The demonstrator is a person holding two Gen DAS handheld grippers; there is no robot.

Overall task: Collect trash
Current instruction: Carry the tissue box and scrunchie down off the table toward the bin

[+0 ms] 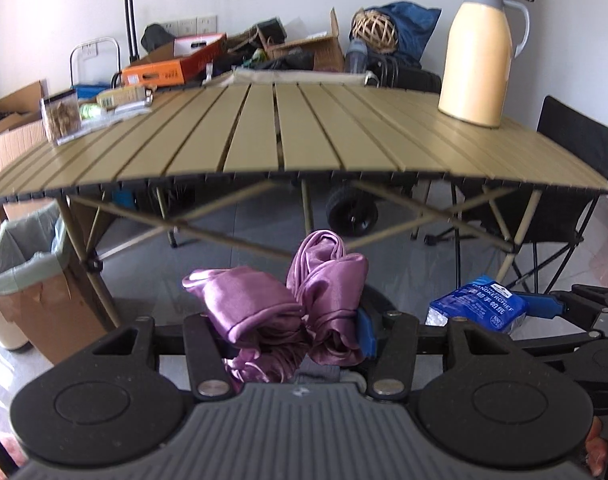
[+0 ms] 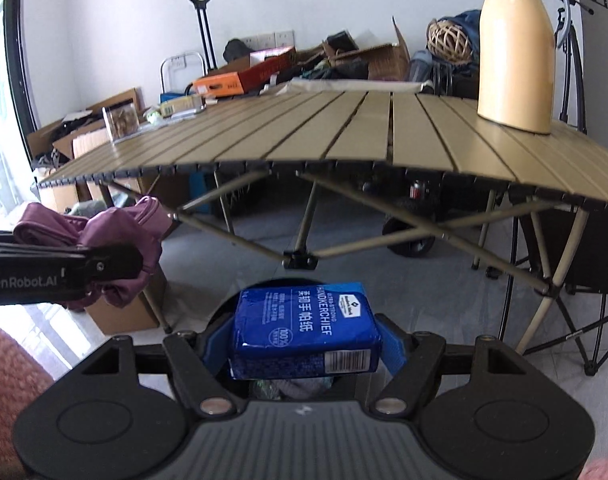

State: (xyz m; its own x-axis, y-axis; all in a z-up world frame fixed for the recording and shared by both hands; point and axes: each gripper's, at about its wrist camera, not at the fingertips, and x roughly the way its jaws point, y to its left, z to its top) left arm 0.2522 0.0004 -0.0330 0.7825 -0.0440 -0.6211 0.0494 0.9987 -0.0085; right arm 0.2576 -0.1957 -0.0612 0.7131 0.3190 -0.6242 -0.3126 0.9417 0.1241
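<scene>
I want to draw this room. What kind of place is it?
Probably a spare room used for storage and camping gear. There's a folding camp table, a folding chair, and piles of cardboard boxes along the white wall.

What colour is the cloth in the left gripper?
Shiny purple cloth, clearest in the left wrist view.

— What blocks the tabletop?
— A thermos on its right, a clear jar and packets on its left; the slats between lie bare.
— And lower down?
— Crossed table legs, a lined bin at left, a folding chair at right.
</scene>
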